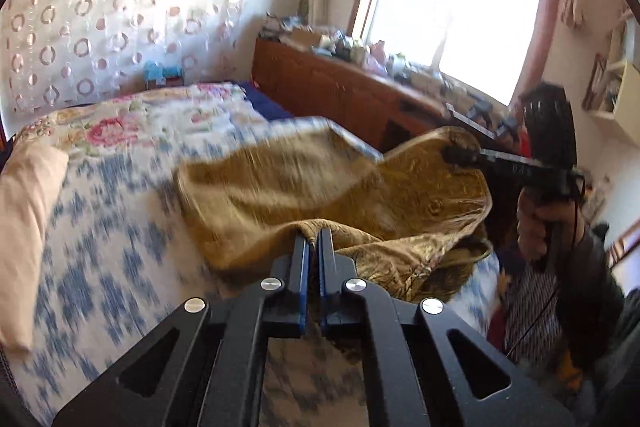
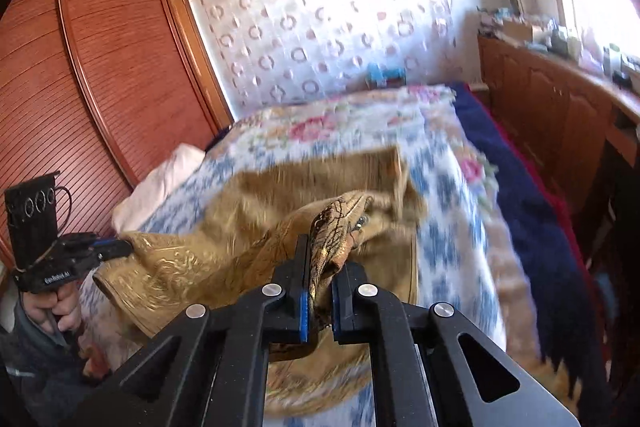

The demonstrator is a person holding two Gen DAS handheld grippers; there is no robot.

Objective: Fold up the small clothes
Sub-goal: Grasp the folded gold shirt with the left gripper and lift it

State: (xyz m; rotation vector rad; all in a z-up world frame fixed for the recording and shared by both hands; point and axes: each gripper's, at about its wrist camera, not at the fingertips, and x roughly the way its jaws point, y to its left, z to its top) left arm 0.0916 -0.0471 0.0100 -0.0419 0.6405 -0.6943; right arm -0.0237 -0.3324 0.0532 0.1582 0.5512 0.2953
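Bed (image 1: 100, 227), blue-floral quilt; left claw (image 1: 314, 239) and right claw (image 2: 324, 259) each pinching gold garment (image 1: 288, 179) edge.

Bedroom. Bed (image 1: 132, 155) with blue-white floral cover fills the centre. Ring-patterned curtain (image 1: 120, 7) at 11 o'clock, bright sunlit window (image 1: 456, 11) at 1 o'clock, cluttered wooden cabinet (image 1: 340, 91) beneath. Slatted wooden wardrobe (image 2: 100, 67) at 9 o'clock in right wrist view.
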